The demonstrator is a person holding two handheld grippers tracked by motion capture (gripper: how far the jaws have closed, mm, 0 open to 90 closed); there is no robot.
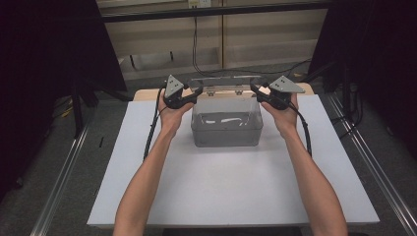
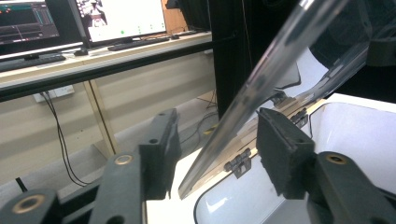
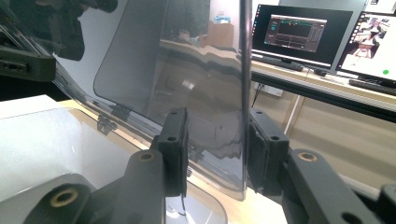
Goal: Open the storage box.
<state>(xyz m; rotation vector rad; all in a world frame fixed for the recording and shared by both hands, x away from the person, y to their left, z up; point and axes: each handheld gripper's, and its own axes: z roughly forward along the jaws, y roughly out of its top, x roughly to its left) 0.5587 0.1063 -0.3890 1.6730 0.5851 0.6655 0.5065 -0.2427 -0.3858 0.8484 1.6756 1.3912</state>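
A clear plastic box (image 1: 226, 130) stands on the white board, its hinged lid (image 1: 223, 81) raised upright at the back. My left gripper (image 1: 196, 91) is at the lid's left end and my right gripper (image 1: 255, 88) at its right end. In the left gripper view the lid's edge (image 2: 261, 74) runs slanting between the jaws of the left gripper (image 2: 217, 123), with a gap on each side, so it is open. In the right gripper view the right gripper (image 3: 218, 116) has its pads on the lid's rim (image 3: 243, 70); the box (image 3: 46, 140) lies below.
The white board (image 1: 221, 191) covers the table, with bare room in front of the box. Behind the table run a metal rail (image 1: 216, 10) and hanging cables. A bench with monitors (image 2: 121, 18) shows beyond the lid. Dark curtains flank both sides.
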